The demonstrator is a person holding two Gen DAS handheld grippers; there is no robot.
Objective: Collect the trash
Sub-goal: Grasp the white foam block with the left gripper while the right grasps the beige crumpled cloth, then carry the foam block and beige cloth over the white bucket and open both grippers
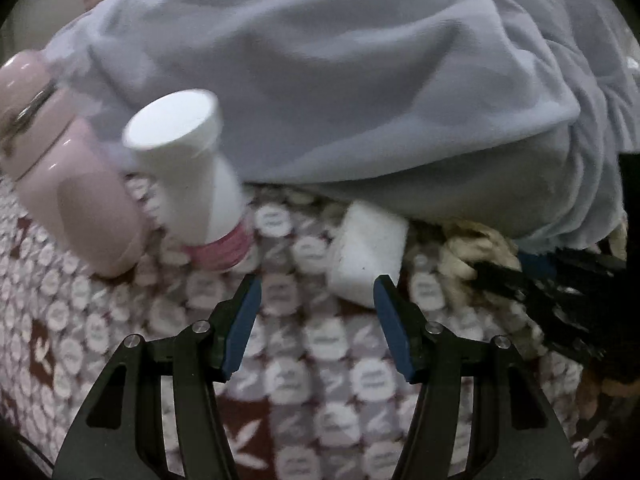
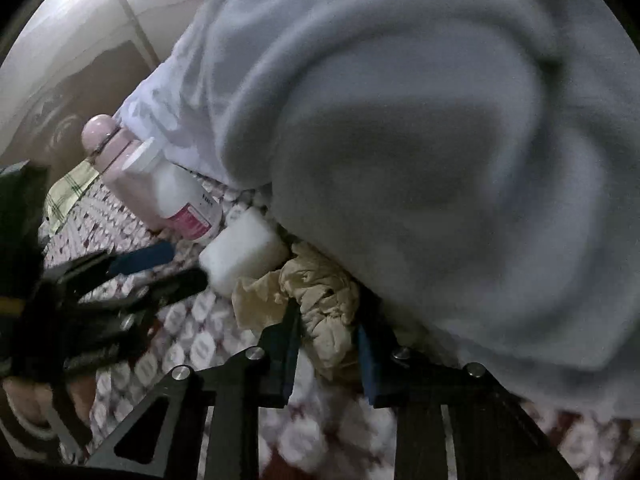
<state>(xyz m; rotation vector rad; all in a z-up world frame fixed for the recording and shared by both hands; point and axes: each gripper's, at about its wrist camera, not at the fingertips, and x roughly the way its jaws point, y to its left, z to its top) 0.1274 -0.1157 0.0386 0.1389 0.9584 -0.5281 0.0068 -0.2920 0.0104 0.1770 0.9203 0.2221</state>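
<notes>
Nearby, white bottle (image 1: 200, 184) capped, beside pink flask (image 1: 68, 184).

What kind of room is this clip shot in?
Probably a bedroom, on a bed: a patterned bedsheet with a grey blanket heaped on it. A pink flask, a white bottle and crumpled tissue lie on it.

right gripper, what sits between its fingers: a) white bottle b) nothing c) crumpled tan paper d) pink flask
c: in the right wrist view the right gripper has its jaws closed in on the crumpled tan paper, beside the white block.
</notes>
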